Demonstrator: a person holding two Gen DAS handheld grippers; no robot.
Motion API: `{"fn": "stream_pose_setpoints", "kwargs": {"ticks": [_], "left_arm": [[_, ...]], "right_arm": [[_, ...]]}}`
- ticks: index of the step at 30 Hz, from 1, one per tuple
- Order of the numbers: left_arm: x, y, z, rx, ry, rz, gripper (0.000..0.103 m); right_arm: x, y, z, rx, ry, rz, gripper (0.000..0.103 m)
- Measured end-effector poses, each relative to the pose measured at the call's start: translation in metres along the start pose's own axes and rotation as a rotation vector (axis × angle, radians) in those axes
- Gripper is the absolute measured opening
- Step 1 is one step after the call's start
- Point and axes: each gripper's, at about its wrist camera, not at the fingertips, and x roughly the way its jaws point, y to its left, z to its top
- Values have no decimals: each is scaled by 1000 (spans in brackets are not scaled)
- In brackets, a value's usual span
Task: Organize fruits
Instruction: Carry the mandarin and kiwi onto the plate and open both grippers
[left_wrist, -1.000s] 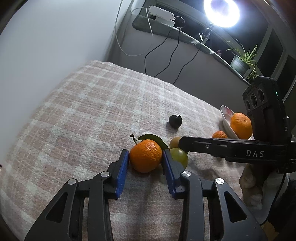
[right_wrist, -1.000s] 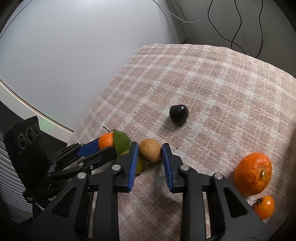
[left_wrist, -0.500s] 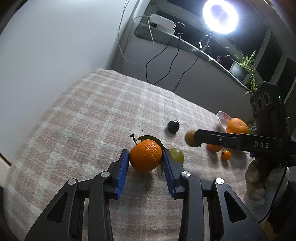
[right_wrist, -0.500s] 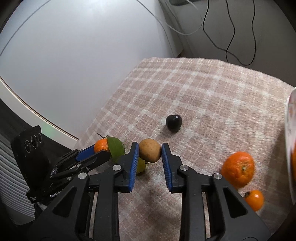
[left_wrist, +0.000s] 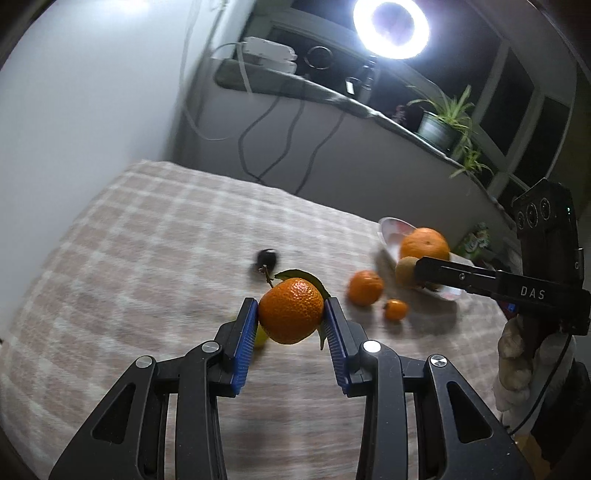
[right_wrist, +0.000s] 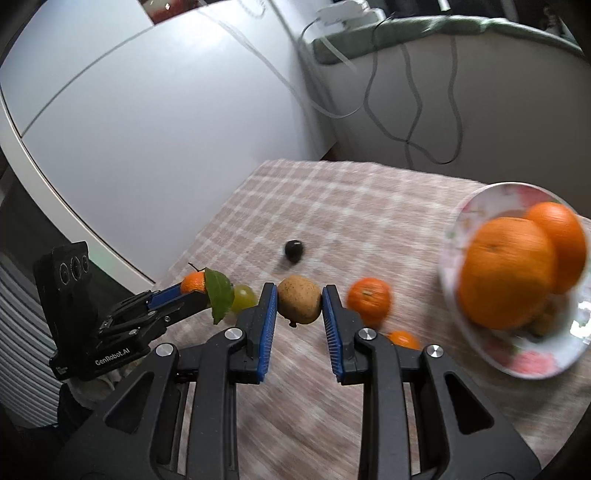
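While both hands are holding fruit off the checked cloth, the scene is lying like this, left to right:

Left claw (left_wrist: 291, 313): it is clamping a leafy mandarin (left_wrist: 290, 311) between its blue pads, stem and green leaf pointing away from the camera; the fruit is sitting clear above the surface (left_wrist: 147, 266).
Green grape (right_wrist: 243, 296): it is lying on the cloth just beside and below the left claw (right_wrist: 192, 291), mostly hidden under the mandarin in the left wrist view.
Dark fruit (left_wrist: 266, 257): it is resting alone on the cloth beyond the left claw, well apart from the bowl; it is showing blurred.
Right claw (right_wrist: 299, 304): its pads are pressing on a small brown fruit (right_wrist: 299, 304), rough-skinned, possibly a kiwi; I cannot tell the kind for sure.
Loose mandarin (right_wrist: 369, 301): it is lying on the cloth just right of the right claw, between the claw and the bowl.
Tiny orange fruit (right_wrist: 403, 339): it is lying near the loose mandarin, partly hidden behind the right claw's finger.
Bowl (right_wrist: 480, 201): white with a pink flower pattern, it is standing at the right edge of the surface and holding two big oranges (right_wrist: 508, 271), touching each other.
Right hand (left_wrist: 517, 354): it is gripping the tool's handle at the far right of the left wrist view.
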Motion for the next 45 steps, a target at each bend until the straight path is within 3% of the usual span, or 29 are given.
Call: {"fn": "stream_pose_setpoints", "kwargs": {"ticks": [15, 25, 32, 45], "left_arm": [[39, -87, 10, 119, 41, -115, 35], [92, -111, 61, 111, 68, -172, 35], [135, -119, 88, 111, 111, -173, 35], [175, -131, 97, 107, 170, -179, 35]], "right_arm": [[-77, -85, -18, 94, -96, -165, 26], [-80, -115, -22, 79, -104, -258, 26], [-71, -119, -21, 41, -99, -294, 26], [-65, -129, -21, 17, -96, -325, 26]]}}
